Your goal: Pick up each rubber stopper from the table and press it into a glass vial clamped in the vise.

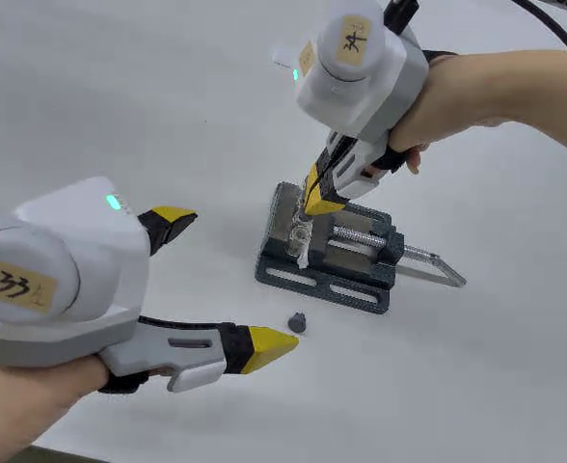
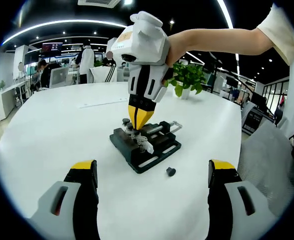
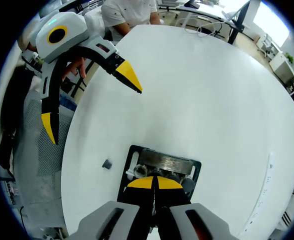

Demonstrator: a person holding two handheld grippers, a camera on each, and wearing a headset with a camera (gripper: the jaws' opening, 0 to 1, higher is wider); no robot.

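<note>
**A:** Head view, entry?

**B:** The vise [image 1: 327, 256] sits on the white table [image 1: 120, 96]. The right gripper [image 1: 317, 204] hangs straight over the vise, at the end away from its screw handle [image 1: 438, 268]. Its tips are pressed together and point down onto a glass vial [image 1: 301, 234] clamped there. I cannot tell whether anything is pinched between the tips. One rubber stopper [image 1: 297, 322] lies on the table just beside the near edge of the vise, not touching it. The left gripper [image 1: 233, 280] is on the near side of the vise, jaws spread wide and carrying nothing.

**A:** Left gripper view?

**B:** Its own jaws rise far apart, with the vise ahead between them. The stopper rests on the table just in front of the vise. The right gripper stands upright over the vise with its yellow tips down at the vial.

**A:** Right gripper view?

**B:** This looks down on the vise. Its own tips meet over the clamped vial. The stopper lies on the table beside the vise, clear of it. The left gripper is farther out on that same side, gaping.
</note>
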